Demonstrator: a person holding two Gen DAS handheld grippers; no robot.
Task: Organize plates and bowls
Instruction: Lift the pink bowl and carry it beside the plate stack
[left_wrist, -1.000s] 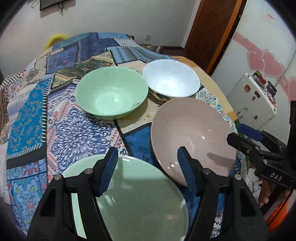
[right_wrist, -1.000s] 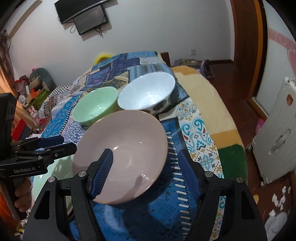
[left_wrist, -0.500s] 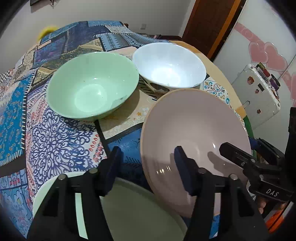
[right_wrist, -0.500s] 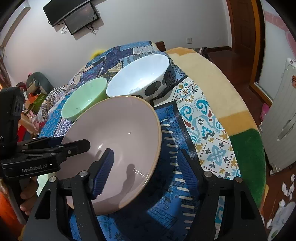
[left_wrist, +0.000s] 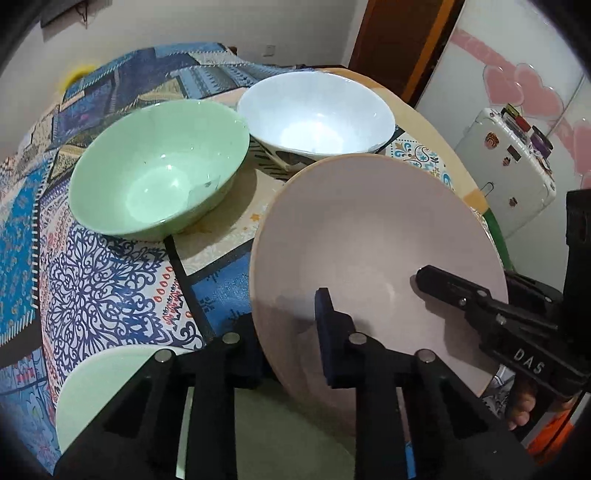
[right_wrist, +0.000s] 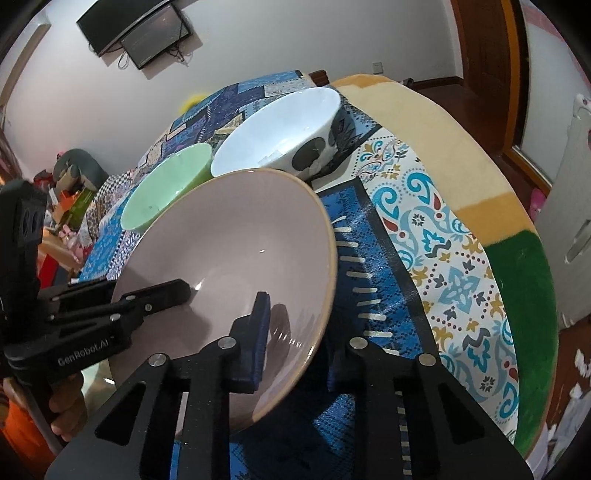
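Pink plate (left_wrist: 369, 240), glossy, rigid, breakable, tilted, is clamped at opposite rims by left gripper (left_wrist: 291, 332) and right gripper (right_wrist: 295, 332), fingers narrow.

Glossy ceramic pink plate (left_wrist: 369, 236) on patterned woven cloth (left_wrist: 92, 280)

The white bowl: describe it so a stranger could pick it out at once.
On the patchwork tablecloth, look to the far side, beyond the pinkish plate. Two bowls sit side by side there; the white bowl is the one nearer the door, with dark patterns on its outside, unlike the plain green bowl.
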